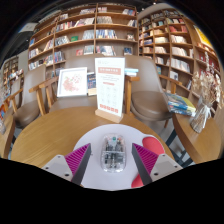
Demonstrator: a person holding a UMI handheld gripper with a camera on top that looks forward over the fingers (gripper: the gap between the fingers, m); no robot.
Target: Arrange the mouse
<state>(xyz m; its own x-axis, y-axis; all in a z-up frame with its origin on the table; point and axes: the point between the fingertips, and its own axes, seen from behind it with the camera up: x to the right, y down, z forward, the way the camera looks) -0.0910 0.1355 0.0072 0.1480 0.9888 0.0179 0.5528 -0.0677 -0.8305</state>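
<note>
Fingers with pink pads (80, 160) of the gripper (112, 163) stand released around a translucent clear-shelled mouse (112, 151) on a round white mat (100, 140), wooden table (50, 125) beneath.

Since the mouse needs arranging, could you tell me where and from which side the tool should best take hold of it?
Grip the mouse across its two long flanks, coming straight forward from where the tool is. It lies on the white mat lengthwise between the open fingers, gaps either side, so closing would probably pinch its narrow width.
</note>
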